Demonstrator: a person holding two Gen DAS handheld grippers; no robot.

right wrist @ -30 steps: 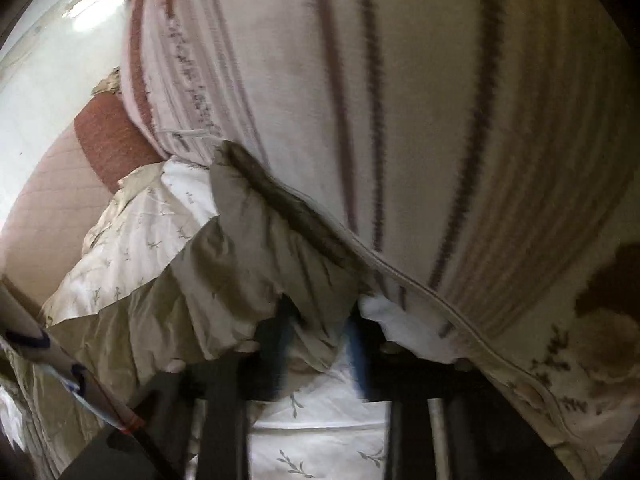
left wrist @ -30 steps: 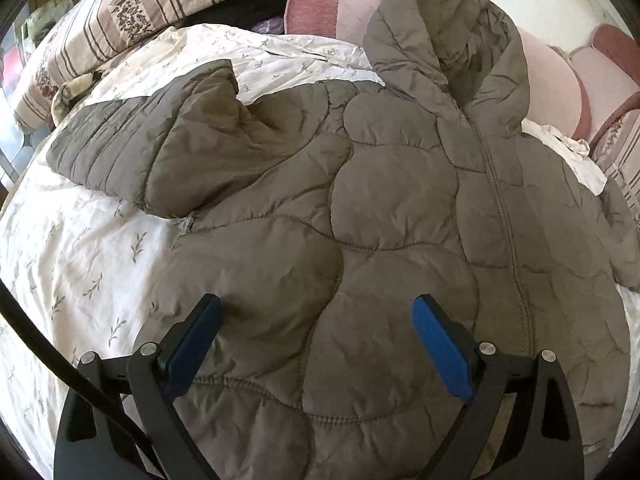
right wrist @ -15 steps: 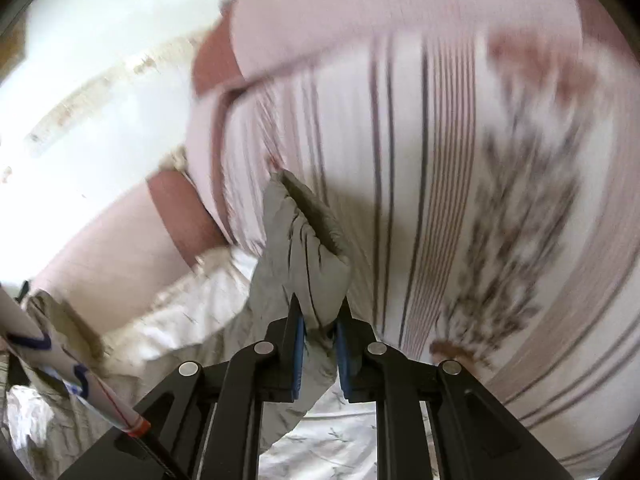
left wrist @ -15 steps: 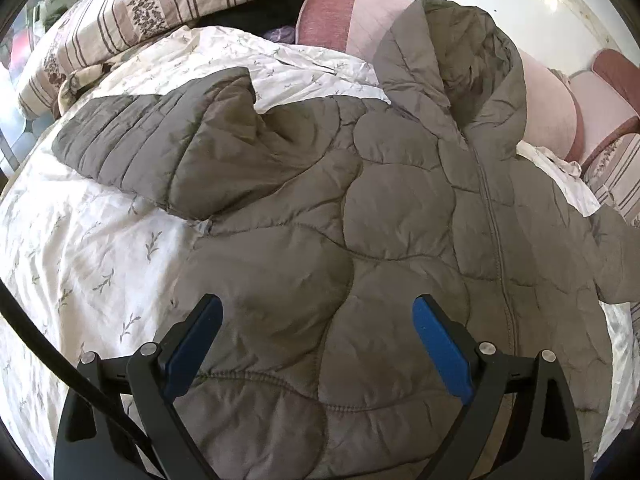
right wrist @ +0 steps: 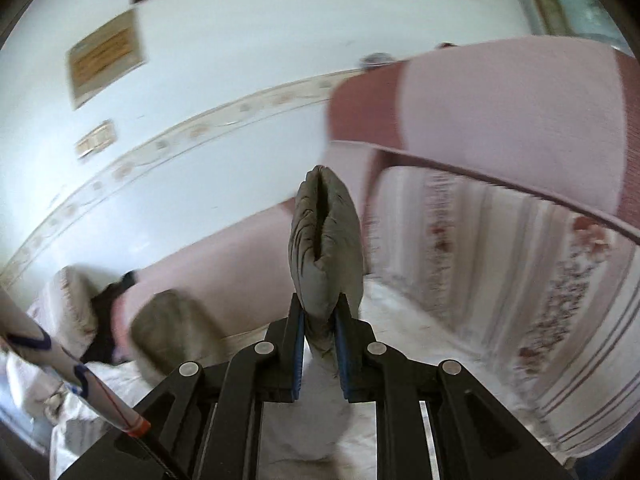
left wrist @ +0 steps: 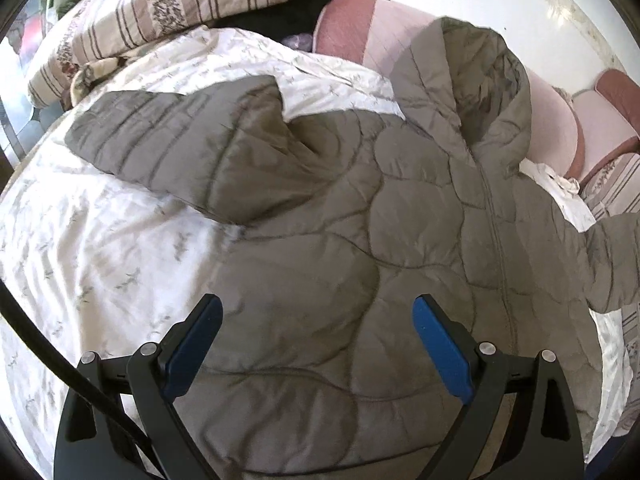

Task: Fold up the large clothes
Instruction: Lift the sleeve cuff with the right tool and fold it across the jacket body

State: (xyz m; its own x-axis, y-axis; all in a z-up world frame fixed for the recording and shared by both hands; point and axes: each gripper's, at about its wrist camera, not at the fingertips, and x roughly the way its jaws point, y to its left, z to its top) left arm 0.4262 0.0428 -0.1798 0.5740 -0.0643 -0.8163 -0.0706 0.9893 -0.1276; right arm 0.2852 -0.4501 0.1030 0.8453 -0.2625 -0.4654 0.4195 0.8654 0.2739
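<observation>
A grey quilted hooded jacket (left wrist: 360, 240) lies front up on a white floral bedsheet (left wrist: 100, 240), its hood (left wrist: 472, 80) resting against a pink cushion. Its left sleeve (left wrist: 180, 148) lies spread flat on the sheet. The right sleeve (left wrist: 616, 256) rises off the bed at the frame's right edge. My left gripper (left wrist: 318, 336) hovers open above the jacket's lower body with nothing between its blue pads. My right gripper (right wrist: 320, 320) is shut on the cuff of the jacket sleeve (right wrist: 326, 240), which sticks up between the pads, lifted high over the bed.
Striped floral pillows (left wrist: 168, 4) lie at the back left, another (right wrist: 520, 300) to the right of the raised cuff. Pink cushions (left wrist: 552, 128) line the wall behind the hood. A dark garment (left wrist: 280, 12) lies behind the pillows. Framed pictures (right wrist: 104, 56) hang on the white wall.
My right gripper has lifted the sleeve cuff from beside the striped pillow high into the air, tilting toward the wall. The left gripper drew back slightly, still open; the right sleeve now rises.
</observation>
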